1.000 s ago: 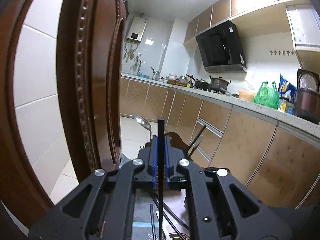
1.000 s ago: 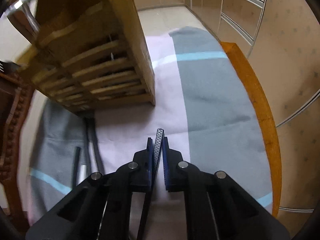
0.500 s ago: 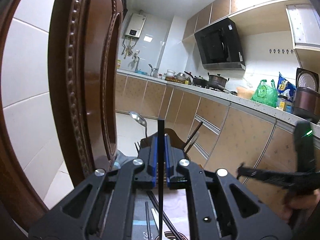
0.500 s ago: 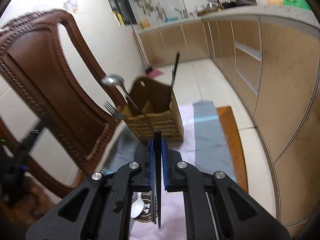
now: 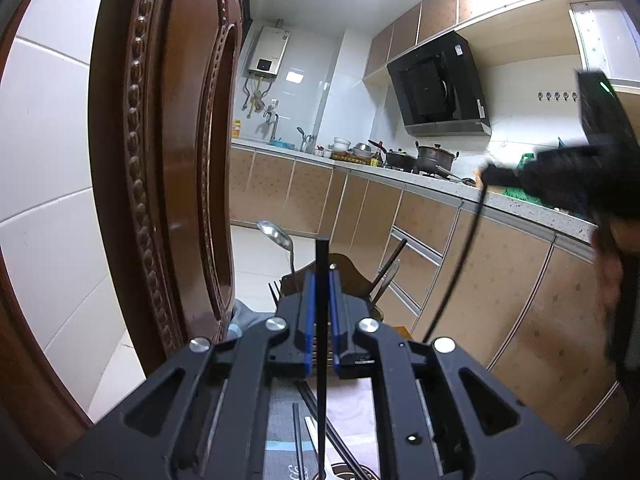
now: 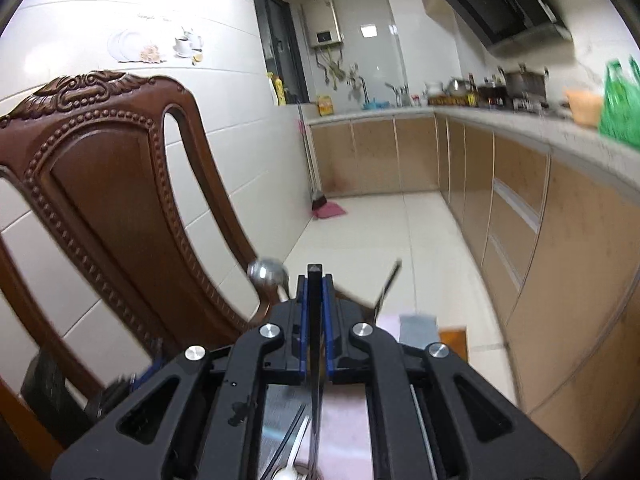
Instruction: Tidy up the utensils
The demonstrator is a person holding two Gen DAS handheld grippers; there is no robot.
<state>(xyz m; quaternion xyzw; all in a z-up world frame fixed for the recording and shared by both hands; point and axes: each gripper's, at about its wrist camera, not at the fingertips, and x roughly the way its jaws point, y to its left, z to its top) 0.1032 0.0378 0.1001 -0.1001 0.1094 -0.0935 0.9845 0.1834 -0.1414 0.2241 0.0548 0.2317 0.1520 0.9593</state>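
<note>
Utensils show in both views. In the left wrist view the left gripper (image 5: 321, 276) is clamped on a black chopstick (image 5: 321, 320) that stands upright between its blue pads, its top end rising above them. Just beyond the fingers sits a wooden utensil holder (image 5: 352, 276), mostly hidden by the gripper, with a spoon (image 5: 275, 234), a fork (image 5: 274, 294) and a dark stick poking out of it. More chopsticks (image 5: 316, 404) lie near, below the gripper, on a cloth (image 5: 280, 428). A carved wooden chair back (image 5: 160, 160) fills the left side. At the far right the right gripper (image 5: 492, 174) appears blurred, with a cable hanging from it.

In the right wrist view the right gripper (image 6: 315, 286) is closed on a second black chopstick (image 6: 315, 320), held upright between its pads. The spoon bowl (image 6: 267, 274) shows just left of the fingers, and a dark stick (image 6: 388, 284), probably another chopstick, leans to the right. A pale spoon (image 6: 290, 468) lies near, under the gripper, on the cloth (image 6: 344, 432). The chair back (image 6: 100, 184) stands left
</note>
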